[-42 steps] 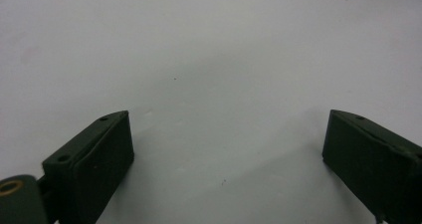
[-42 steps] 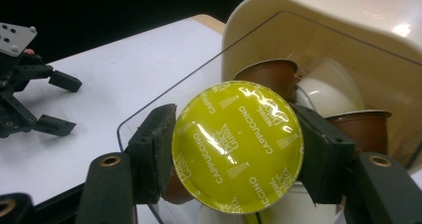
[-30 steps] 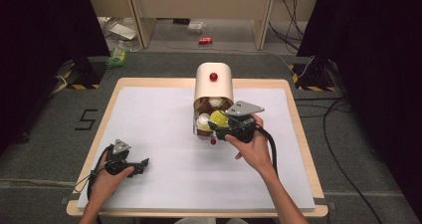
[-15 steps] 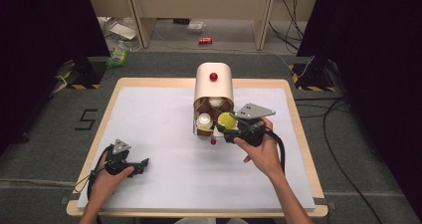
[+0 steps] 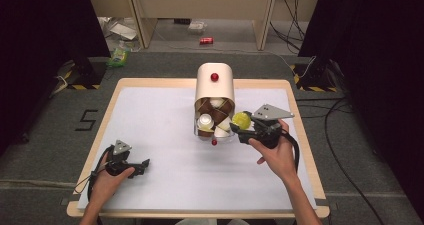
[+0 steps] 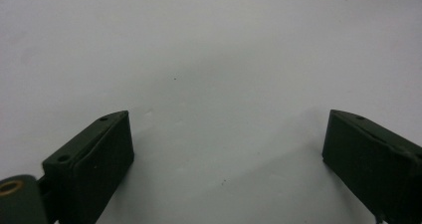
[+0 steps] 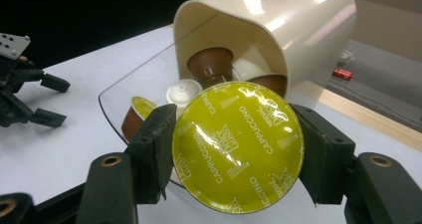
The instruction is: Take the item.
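A cream capsule holder [image 5: 215, 85] lies on the white table mat [image 5: 165, 185]. Its clear drawer [image 5: 202, 133] is pulled out toward me and holds several coffee capsules [image 7: 209, 64]. Just right of the drawer my right gripper [image 5: 241, 127] is shut on a capsule with a yellow foil lid [image 5: 241, 120]. In the right gripper view the lid [image 7: 238, 147] faces the camera and both pads press on its sides. At the front left my left gripper [image 5: 145, 166] rests low over the mat, its jaws [image 6: 226, 149] wide open with nothing between them.
A red knob [image 5: 214, 142] marks the drawer's front and another [image 5: 214, 77] sits on top of the holder. The wooden table edge [image 5: 305, 150] runs close to the right hand. Cables and a red can [image 5: 206, 40] lie on the floor beyond.
My right gripper has carried the yellow capsule rightward, out of the drawer and away from it. The left gripper has stayed where it was.
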The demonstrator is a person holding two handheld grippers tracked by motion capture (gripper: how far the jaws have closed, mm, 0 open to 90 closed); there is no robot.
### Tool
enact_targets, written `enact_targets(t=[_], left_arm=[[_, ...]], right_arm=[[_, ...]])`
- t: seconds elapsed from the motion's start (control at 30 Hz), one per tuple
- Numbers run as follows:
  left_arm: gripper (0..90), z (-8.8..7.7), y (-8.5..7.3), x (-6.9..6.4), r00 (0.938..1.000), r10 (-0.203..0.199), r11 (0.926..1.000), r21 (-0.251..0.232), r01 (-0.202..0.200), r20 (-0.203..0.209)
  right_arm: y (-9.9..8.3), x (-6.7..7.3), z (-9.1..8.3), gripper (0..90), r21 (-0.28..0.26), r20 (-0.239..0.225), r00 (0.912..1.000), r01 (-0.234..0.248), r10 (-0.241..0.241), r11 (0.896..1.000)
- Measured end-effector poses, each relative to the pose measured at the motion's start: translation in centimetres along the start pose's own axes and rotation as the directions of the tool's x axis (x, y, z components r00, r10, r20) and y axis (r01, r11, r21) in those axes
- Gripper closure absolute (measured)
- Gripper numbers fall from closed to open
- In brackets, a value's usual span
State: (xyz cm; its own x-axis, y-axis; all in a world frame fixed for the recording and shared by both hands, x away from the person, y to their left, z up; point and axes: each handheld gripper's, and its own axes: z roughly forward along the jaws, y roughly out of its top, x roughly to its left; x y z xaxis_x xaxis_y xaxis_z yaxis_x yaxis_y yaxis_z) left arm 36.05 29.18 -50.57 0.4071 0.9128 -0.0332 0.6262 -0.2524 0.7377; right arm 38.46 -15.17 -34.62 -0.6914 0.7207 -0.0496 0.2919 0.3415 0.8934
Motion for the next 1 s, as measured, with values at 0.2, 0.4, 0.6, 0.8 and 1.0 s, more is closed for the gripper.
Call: enact_targets(t=[0.2,0.4,0.6,0.8,1.0], left_arm=[[5.1,0.0,0.0,0.0,1.0,0.0,1.0,0.0,0.0,0.0],[5.1,0.0,0.0,0.0,1.0,0.001,1.0,0.0,-0.001,0.0],[5.1,0.0,0.0,0.0,1.0,0.0,1.0,0.0,0.0,0.0],[5.1,0.0,0.0,0.0,1.0,0.002,1.0,0.001,-0.002,0.0],[5.1,0.0,0.0,0.0,1.0,0.001,1.0,0.001,-0.001,0.0]], right_arm=[[-1.0,-1.2,-0.7,39.7,0.015,0.028,0.9993,-0.027,0.026,1.0],[-1.9,-1.8,-1.1,39.7,0.032,0.049,0.9982,-0.037,0.036,0.999],[-3.2,-2.5,-0.9,39.7,0.058,0.067,0.9968,-0.047,0.043,0.997],[-4.5,-3.6,-0.3,39.6,0.082,0.081,0.9939,-0.081,0.075,0.993],[-5.7,-4.5,0.6,39.6,0.11,0.093,0.9911,-0.105,0.095,0.988]])
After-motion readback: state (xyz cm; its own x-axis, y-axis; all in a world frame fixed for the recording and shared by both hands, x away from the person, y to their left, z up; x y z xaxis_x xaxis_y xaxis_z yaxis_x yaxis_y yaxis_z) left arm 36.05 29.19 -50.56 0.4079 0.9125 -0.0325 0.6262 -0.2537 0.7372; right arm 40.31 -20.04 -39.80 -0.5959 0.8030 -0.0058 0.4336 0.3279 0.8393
